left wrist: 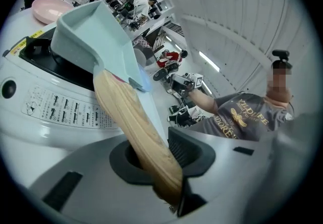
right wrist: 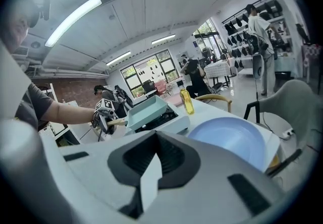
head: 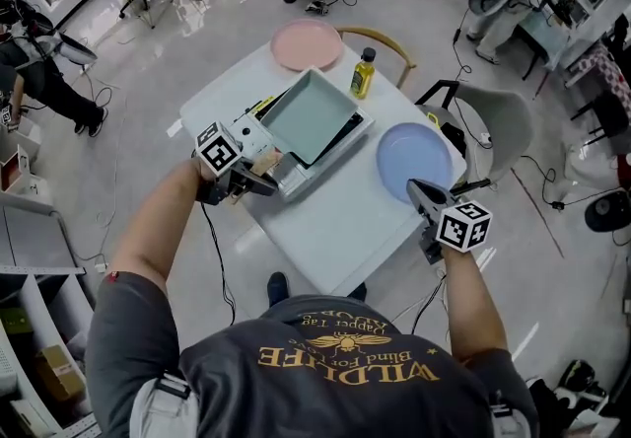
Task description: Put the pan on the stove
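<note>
Two grippers: left gripper (head: pixel 254 180) clamps the wooden handle (left wrist: pixel 132 123), steadying the pan (head: pixel 308 115) on the stove (head: pixel 304 177); right gripper (head: pixel 416 189) waits closed, empty, beside blue plate (head: pixel 414 155).

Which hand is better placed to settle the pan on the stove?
Left: the left gripper grips the wooden handle of the pan at the stove. The right gripper is empty, off by the blue plate.
</note>
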{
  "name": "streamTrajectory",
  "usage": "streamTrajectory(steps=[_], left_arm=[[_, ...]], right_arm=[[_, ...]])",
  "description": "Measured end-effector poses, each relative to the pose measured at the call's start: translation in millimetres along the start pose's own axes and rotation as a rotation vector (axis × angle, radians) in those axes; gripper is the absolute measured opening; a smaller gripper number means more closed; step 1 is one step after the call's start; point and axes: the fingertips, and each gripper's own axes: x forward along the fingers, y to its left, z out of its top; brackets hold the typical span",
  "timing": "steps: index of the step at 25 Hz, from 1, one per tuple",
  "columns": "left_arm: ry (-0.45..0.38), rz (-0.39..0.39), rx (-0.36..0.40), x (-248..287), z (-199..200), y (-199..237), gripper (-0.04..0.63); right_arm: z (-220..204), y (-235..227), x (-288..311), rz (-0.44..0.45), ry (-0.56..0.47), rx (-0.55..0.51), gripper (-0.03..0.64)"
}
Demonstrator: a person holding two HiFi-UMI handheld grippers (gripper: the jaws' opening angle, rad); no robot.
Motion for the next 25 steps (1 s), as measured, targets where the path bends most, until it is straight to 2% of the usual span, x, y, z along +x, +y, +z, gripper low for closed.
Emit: streamTrajectory(steps=[4,9,13,16,20,23,25], left_arm=[[0.092,0.079,-0.036,0.1,-6.6,12.9,0.117],[0.160,0.235,-0.003,-5.5,-14.1,31.5,0.127],[0.230,0.462,0.055,-29.0,-11.4,56.7,0.124],[0.252,0.617,0.096,-51.3,-7.0,68.1,0.115],[0.212,0.710,0.112,-61.9,-2.9,72.7,0.114],[0.100,0.757,0.110,-69.4,9.3,70.3,0.130],[-0.001,0.771,0.093,-75.9,19.1,66.4,0.170]], right_arm=[[-3.7,-1.4,-0.7,0.002,0.003,0.003,0.000],[-10.0,-0.8,-4.3,0.003,0.003,-0.001,0.000],[-9.9,0.7,-6.3,0.006,0.006,-0.003,0.000],[-9.8,7.1,-8.3,0.008,0.010,-0.006,0.000],[-9.7,12.6,-10.6,0.014,0.008,-0.014,0.000],[-5.4,15.0,-14.5,0.017,0.004,-0.019,0.000],[-3.3,16.7,-17.2,0.017,0.000,-0.023,0.000]])
